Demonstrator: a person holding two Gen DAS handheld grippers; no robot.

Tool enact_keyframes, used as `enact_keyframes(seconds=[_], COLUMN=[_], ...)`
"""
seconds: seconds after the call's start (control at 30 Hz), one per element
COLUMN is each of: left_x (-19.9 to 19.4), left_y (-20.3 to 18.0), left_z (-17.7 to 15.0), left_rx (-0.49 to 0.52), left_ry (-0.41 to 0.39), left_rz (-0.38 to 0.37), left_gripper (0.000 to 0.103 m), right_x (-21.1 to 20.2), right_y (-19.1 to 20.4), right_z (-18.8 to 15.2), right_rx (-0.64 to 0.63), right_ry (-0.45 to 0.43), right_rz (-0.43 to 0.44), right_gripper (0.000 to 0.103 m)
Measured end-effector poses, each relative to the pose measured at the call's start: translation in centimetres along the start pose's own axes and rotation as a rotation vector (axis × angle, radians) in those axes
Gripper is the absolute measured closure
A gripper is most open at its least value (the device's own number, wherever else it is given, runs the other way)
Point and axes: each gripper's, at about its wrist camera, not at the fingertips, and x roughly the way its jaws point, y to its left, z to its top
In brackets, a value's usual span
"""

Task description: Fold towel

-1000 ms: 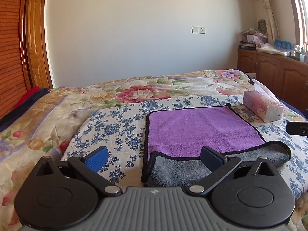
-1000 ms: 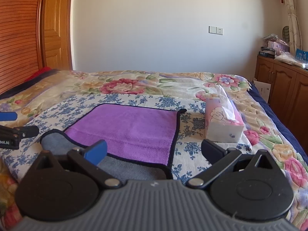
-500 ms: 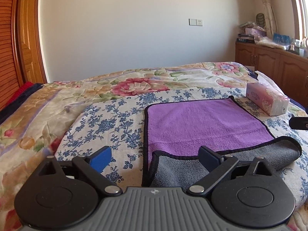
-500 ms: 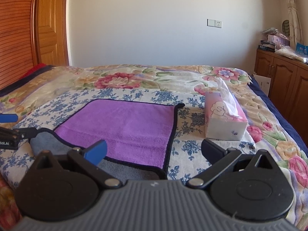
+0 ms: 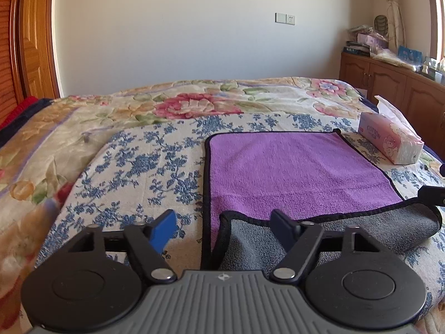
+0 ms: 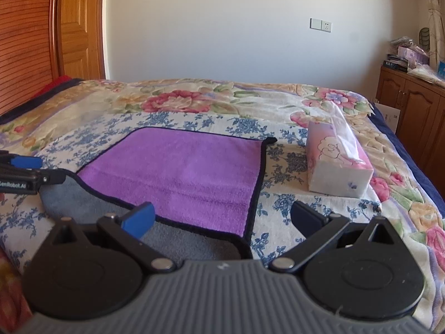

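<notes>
A purple towel (image 5: 292, 167) with a black border and a grey underside lies flat on the bed; it also shows in the right wrist view (image 6: 189, 172). Its near edge is folded up, showing a grey strip (image 5: 361, 231). My left gripper (image 5: 225, 229) is open and empty just above the towel's near left corner. My right gripper (image 6: 222, 218) is open and empty above the near right corner. Each gripper's tip shows at the edge of the other's view.
A pink tissue box (image 6: 336, 164) stands on the bed right of the towel, also in the left wrist view (image 5: 389, 142). The floral bedspread (image 5: 133, 167) lies around the towel. Wooden cabinets (image 5: 389, 83) stand at the right, a wooden door (image 6: 80, 25) at the left.
Both grippers have drawn back and risen slightly, so the towel sits lower and farther in view. The towel's folded grey edge lies as before. Both stay open.
</notes>
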Motion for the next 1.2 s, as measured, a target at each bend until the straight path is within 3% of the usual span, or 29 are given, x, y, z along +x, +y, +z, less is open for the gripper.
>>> enact_keyframes(seconds=[0.2,0.37,0.5,0.83,0.93,1.2], left_x=[0.6,0.8,0.9,0.9,0.9,0.9], left_y=[0.1,0.1,0.1,0.3,0.3,0.3], left_z=[-0.1,-0.4,-0.5,-0.6,-0.6,-0.7], left_rx=[-0.017,-0.026,-0.029,-0.045,-0.045,-0.043], left_ry=[0.032,0.038,0.046,0.044,0.044,0.044], left_rz=[-0.028,-0.009,-0.011,-0.023,-0.023,-0.022], left_gripper=[0.059,0.063,0.081,0.090,0.090,0.090], right_x=[0.5,1.0,1.1,1.7,1.9,2.3], right_y=[0.1,-0.2,-0.5,-1.5,-1.7,-1.8], right_z=[-0.2,-0.4,-0.5,-0.7,-0.7,-0.9], right_rx=[-0.011,0.006,0.028,0.087,0.098,0.093], right_ry=[0.023,0.069,0.092,0.155,0.179,0.231], right_rz=[0.006,0.020,0.027,0.067,0.081,0.108], right_gripper=[0.000,0.000,0.000,0.000,0.019,0.037])
